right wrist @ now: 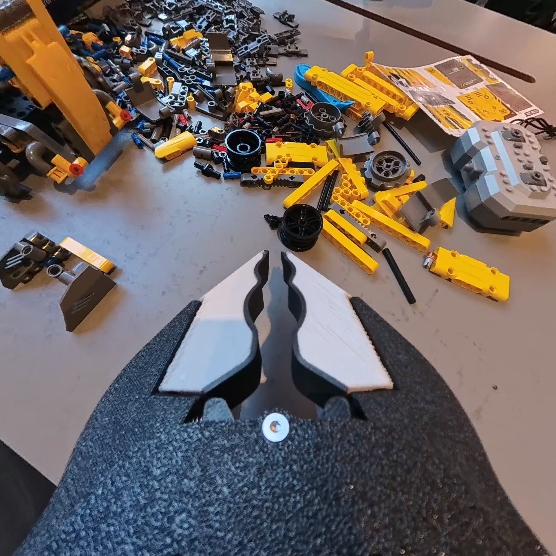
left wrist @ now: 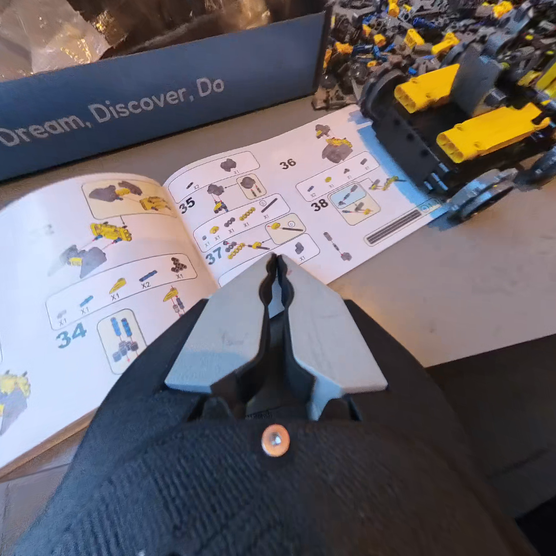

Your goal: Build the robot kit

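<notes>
With nothing in either grip, my left gripper (left wrist: 276, 258) sits pinched together over the open instruction booklet (left wrist: 186, 240); my right gripper (right wrist: 275, 253), slightly parted, hovers just short of a black wheel (right wrist: 301, 228).

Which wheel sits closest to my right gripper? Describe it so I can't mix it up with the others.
Start at the big pile of loose bricks spread over the grey table. At its near edge, just beyond the right gripper, a black spoked wheel stands beside yellow beams. The other black wheel lies farther back; the grey ones have toothed rims.
</notes>
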A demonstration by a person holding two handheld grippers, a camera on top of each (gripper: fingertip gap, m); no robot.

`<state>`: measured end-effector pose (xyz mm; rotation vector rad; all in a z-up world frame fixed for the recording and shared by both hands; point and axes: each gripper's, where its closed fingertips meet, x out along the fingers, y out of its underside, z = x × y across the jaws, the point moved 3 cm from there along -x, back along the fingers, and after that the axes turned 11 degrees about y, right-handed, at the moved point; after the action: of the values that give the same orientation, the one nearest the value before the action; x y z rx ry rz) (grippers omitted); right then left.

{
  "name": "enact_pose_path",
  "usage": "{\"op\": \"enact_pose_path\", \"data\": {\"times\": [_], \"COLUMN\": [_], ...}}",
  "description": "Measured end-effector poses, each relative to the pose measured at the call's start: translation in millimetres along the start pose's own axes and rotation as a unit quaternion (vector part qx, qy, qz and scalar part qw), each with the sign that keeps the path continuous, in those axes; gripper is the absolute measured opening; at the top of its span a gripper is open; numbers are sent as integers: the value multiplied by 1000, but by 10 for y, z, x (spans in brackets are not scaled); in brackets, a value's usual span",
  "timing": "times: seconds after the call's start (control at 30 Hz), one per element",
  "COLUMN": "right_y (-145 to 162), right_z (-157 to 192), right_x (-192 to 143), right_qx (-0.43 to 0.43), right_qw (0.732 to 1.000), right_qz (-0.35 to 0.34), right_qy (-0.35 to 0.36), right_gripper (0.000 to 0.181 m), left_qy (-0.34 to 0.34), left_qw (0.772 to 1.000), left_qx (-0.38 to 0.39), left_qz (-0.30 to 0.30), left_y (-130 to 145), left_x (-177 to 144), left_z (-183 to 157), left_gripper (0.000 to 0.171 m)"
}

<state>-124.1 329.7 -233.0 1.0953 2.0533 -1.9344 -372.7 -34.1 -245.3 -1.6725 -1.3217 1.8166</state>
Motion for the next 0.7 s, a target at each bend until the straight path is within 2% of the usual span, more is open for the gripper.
{"op": "enact_pose_path", "data": {"times": [0.2,0.37,0.57,0.7], "right_y": [-10,12,19,23], "right_z": [-35,-29,-45,-62], "right_x": [-6,21,30,43], "right_qx": [16,17,31,43], "right_qw": [1000,1000,999,999], "right_qz": [-3,11,16,22], "right_qy": [1,-4,-11,-13], "right_gripper": [9,10,12,12], "left_qy": [34,103,153,199], "left_qw": [997,986,975,965], "left_qx": [10,16,115,140], "left_qz": [-64,-132,-115,-94], "left_y": [-107,-220,-162,-61], "left_x": [-113,-224,-231,-189], "left_z": [-231,-584,-1048,-1285], "left_gripper": [20,21,19,18]}}
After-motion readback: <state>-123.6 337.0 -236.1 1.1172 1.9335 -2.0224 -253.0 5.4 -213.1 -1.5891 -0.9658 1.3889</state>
